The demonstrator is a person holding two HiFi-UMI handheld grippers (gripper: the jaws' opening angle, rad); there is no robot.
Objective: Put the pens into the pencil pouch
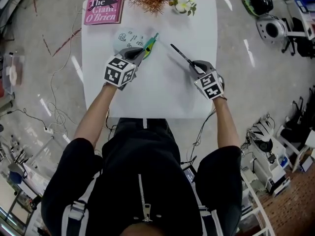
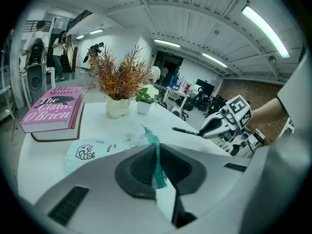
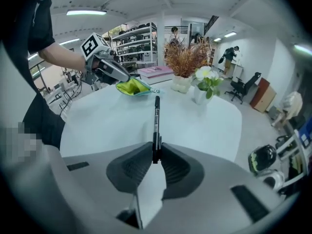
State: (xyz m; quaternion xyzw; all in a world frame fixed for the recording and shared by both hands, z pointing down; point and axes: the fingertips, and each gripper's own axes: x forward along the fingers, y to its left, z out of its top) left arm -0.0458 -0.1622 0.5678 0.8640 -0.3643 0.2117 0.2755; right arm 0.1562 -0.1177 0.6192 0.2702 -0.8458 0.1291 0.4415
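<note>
- While the left gripper [image 1: 141, 52] pinches the pencil pouch [image 1: 127, 39] by its teal zip edge, the head view puts the job at the carry step: the right gripper [image 1: 196, 67] has one black pen [image 1: 181, 55] by its rear end, apparently clear of the white table [image 1: 162, 95]
- Head view, pen axis: diagonal, running from the right gripper up and left, free end aimed at the pouch mouth, near it but not yet in; the pouch sits at the table's far left, near the pink book [image 1: 103, 4]
- Left gripper view: jaws fully closed on the zip edge [image 2: 156, 155], holding it up; the pouch body lies flat on the table to the left; the pen [image 2: 185, 130] comes in from the right, roughly level
- Right gripper view: jaws clamped on the pen barrel [image 3: 156, 121], gap no wider than the pen; the pen sticks straight out along the jaw line; the pouch mouth [image 3: 132, 87] is open with yellow-green lining showing, a little left of the pen's line
- Next move, my read: swing left until the pen axis meets the mouth, push in tip first along that axis, release only once most of the barrel is inside; the left gripper must hold the edge up
</note>
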